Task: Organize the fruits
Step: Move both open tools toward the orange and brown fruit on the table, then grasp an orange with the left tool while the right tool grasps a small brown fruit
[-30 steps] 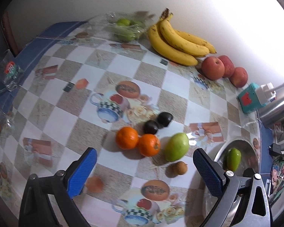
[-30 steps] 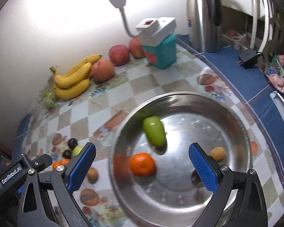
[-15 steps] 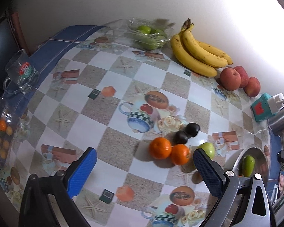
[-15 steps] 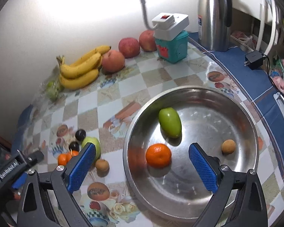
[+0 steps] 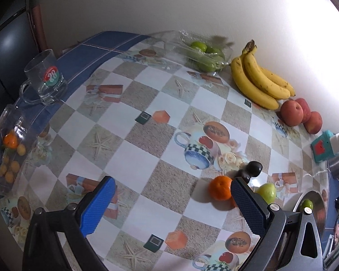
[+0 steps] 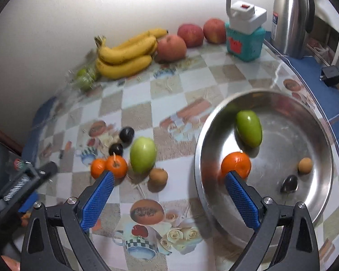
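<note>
Left gripper (image 5: 169, 194) spread wide above the worktop (image 5: 135, 135), nothing between the fingers (image 5: 97, 205). Right gripper (image 6: 169, 187) also wide open and empty, over the gap between the loose fruits and the bowl (image 6: 323, 149). On the right, inside the steel bowl: a green mango (image 6: 248, 128) at the far side, an orange (image 6: 236, 164) near it, a small brown fruit (image 6: 305, 165) further right. Left of the bowl, a cluster on the cloth: second green mango (image 6: 143, 154), two oranges (image 6: 116, 166) touching each other, two dark plums (image 6: 127, 134) behind them, a brown fruit (image 6: 158, 176) just near the mango. Far along the wall: bananas (image 6: 126, 54), three apples (image 6: 171, 47), a bag of green fruits (image 5: 203, 54). At far left, a glass mug (image 5: 45, 79).
</note>
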Demonstrator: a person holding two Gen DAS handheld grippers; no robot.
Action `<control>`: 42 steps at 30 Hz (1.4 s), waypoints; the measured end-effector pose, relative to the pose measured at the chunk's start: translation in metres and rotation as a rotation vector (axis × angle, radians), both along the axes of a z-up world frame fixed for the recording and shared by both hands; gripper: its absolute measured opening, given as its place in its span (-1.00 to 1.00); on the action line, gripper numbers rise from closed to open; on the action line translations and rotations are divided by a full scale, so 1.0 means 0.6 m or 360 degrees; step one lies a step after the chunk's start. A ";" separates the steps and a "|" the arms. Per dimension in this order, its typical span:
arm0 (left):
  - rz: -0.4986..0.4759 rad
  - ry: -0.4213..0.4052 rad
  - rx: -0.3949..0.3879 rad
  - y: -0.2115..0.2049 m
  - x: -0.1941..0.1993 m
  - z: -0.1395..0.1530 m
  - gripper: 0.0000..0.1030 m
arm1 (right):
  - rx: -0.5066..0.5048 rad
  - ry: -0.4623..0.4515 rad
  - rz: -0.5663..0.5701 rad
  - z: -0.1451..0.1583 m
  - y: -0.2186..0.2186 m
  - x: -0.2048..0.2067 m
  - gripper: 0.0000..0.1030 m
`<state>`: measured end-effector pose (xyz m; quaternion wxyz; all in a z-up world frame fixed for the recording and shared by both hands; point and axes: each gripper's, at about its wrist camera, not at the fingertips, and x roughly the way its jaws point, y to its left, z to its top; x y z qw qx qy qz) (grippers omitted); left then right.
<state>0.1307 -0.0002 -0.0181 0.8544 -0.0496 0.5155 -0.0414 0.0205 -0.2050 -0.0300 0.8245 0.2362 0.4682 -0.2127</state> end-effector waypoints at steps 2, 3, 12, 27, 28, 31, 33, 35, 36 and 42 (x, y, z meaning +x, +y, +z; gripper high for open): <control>0.0009 -0.0014 -0.0013 0.006 0.000 0.000 1.00 | -0.0015 0.0005 0.0036 0.000 0.010 0.011 0.91; 0.0014 -0.0024 -0.0023 0.009 0.000 -0.001 1.00 | -0.0030 0.0002 0.0056 0.001 0.013 0.015 0.91; -0.0070 -0.0083 -0.0010 -0.005 0.000 -0.008 1.00 | -0.0027 -0.0079 0.0125 0.003 0.021 0.049 0.91; -0.0180 0.0010 0.0007 -0.043 0.011 -0.035 1.00 | 0.0028 -0.0069 0.0197 -0.011 0.001 0.046 0.38; -0.0185 0.0014 0.0024 -0.046 0.011 -0.037 1.00 | 0.0040 -0.0065 0.0199 -0.013 0.000 0.047 0.34; -0.0183 0.0035 0.0039 -0.050 0.015 -0.045 0.98 | 0.0071 -0.0060 0.0204 -0.021 -0.004 0.047 0.25; -0.0184 0.0077 0.0012 -0.052 0.019 -0.053 0.93 | 0.0092 -0.0069 0.0211 -0.024 -0.006 0.047 0.22; -0.0190 0.0105 -0.0016 -0.054 0.021 -0.058 0.78 | 0.0091 -0.0062 0.0212 -0.026 -0.007 0.047 0.22; -0.0199 0.0124 -0.0031 -0.056 0.021 -0.062 0.74 | 0.0090 -0.0057 0.0216 -0.027 -0.007 0.048 0.22; -0.0224 0.0205 -0.0112 -0.071 0.027 -0.078 0.61 | 0.0111 -0.0019 0.0265 -0.041 -0.002 0.054 -0.02</control>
